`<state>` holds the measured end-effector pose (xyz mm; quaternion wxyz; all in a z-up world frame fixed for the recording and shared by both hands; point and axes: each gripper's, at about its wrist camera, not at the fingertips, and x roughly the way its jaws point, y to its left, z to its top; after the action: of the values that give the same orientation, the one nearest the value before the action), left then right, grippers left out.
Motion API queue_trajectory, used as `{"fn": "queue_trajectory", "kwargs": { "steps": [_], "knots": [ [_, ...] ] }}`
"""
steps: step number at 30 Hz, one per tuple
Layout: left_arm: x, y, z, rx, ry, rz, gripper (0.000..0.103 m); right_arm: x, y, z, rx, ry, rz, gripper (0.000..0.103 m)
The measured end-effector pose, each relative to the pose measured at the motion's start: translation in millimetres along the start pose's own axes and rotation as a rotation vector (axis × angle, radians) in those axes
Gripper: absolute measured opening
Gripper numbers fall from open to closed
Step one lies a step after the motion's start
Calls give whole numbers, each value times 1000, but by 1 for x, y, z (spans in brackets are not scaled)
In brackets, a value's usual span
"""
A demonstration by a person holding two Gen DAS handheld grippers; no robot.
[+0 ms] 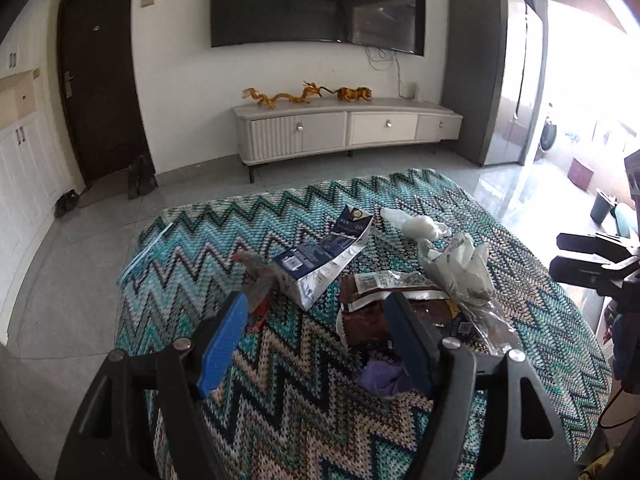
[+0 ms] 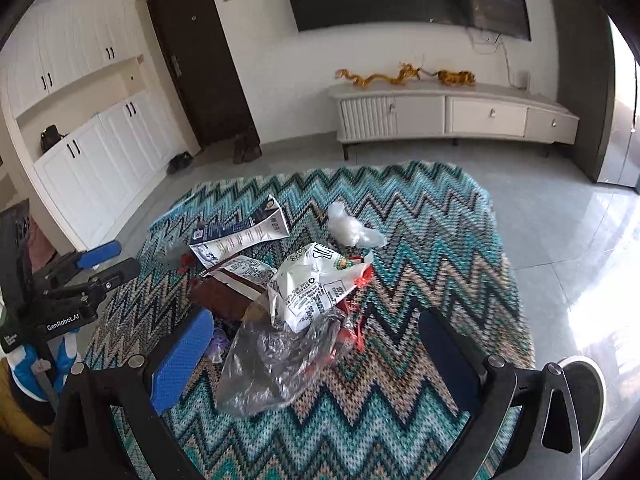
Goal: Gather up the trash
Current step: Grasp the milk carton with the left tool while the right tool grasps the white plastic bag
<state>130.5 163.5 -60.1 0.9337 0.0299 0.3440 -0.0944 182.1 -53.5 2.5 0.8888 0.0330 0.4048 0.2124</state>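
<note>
Both claws hang over the zigzag rug (image 2: 400,420), tilted down at the litter, and neither grips anything. Left claw (image 1: 316,320): jaws parted fairly wide, blue pad to one side, dark pad to the other, rug and scraps visible through the gap. Right claw (image 2: 316,344): jaws spread wide, with a crumpled clear plastic wrapper (image 2: 276,364) lying on the rug between them, untouched as far as I can tell. Trash sits in a loose heap mid-rug. A flattened blue-and-white carton (image 1: 320,260) lies at the far left of the heap, a small red-and-grey scrap (image 1: 256,276) just beside it. A brown packet (image 2: 224,292) lies in the middle, partly under a white printed bag (image 2: 316,288). A purple scrap (image 1: 384,376) shows close by my left claw's dark finger. A wad of pale plastic (image 2: 348,228) rests apart, toward the far edge. Beyond the rug: grey floor tiles (image 2: 560,220), a low cabinet (image 1: 344,128) against the wall, a dark screen (image 1: 316,0) above it. My shoe (image 2: 580,392) shows at the right edge.
</note>
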Motion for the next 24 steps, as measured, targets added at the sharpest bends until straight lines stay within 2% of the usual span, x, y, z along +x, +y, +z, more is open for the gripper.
{"fn": "queue_trajectory", "kwargs": {
  "steps": [1, 5, 10, 13, 15, 17, 18, 19, 20, 22, 24],
  "knots": [
    [5, -2, 4, 11, 5, -6, 76, 6, 0, 2, 0, 7, 7, 103],
    [32, -10, 23, 67, 30, -24, 77, 31, -3, 9, 10, 38, 44, 99],
    [89, -16, 39, 118, 128, -14, 77, 58, -2, 15, 16, 68, 89, 91],
    [120, -16, 44, 129, 200, -4, 77, 72, -4, 16, 20, 88, 102, 80],
    [133, -14, 46, 125, 228, 2, 76, 80, -7, 15, 32, 100, 114, 67],
    [144, -16, 46, 126, 260, -5, 76, 85, -9, 13, 39, 108, 126, 58],
    [148, -16, 45, 129, 271, 2, 74, 87, -10, 12, 44, 112, 134, 50],
    [151, -18, 44, 135, 280, 11, 65, 88, -12, 10, 50, 114, 145, 46],
    [154, -19, 44, 139, 288, 15, 61, 88, -14, 9, 58, 112, 159, 37],
    [157, -21, 42, 146, 300, 35, 44, 86, -16, 7, 70, 104, 181, 33],
    [156, -23, 42, 145, 300, 35, 38, 79, -16, 6, 72, 87, 194, 30]
  ]
}}
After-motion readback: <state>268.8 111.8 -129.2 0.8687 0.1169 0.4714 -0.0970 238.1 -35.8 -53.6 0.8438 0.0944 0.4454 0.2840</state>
